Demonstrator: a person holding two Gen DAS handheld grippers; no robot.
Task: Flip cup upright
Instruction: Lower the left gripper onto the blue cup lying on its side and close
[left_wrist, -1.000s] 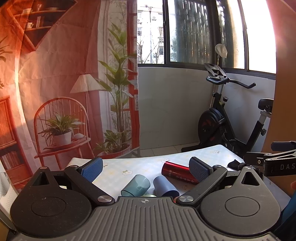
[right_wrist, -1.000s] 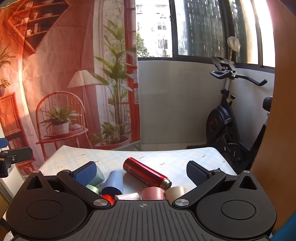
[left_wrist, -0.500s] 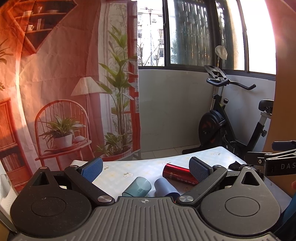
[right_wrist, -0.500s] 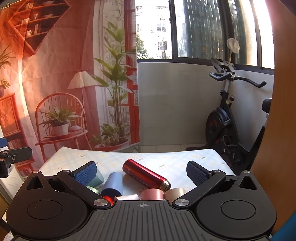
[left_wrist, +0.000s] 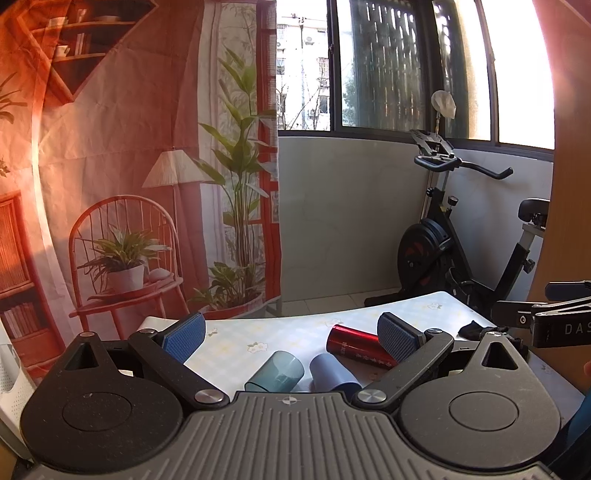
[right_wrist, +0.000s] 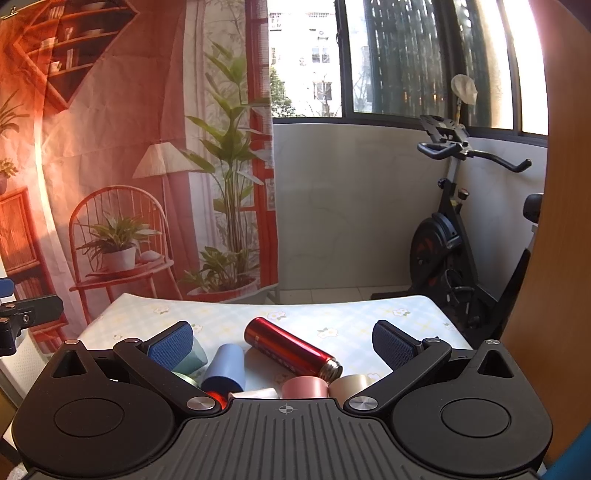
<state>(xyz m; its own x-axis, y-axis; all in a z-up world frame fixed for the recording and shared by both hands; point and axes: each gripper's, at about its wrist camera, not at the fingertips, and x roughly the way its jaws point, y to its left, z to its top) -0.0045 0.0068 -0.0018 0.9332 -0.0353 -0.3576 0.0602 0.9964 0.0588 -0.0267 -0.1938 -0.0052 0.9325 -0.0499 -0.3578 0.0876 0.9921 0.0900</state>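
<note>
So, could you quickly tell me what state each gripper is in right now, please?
Left gripper: open, holding nothing.
Right gripper: open, holding nothing.

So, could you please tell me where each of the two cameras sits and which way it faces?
Left wrist: on the left gripper, facing forward over the floral table; its open blue-padded fingers show, with the right gripper at the right edge.
Right wrist: on the right gripper, facing likewise; its open fingers show.
Shared: the lying red metal bottle and the blue plastic cup.
</note>
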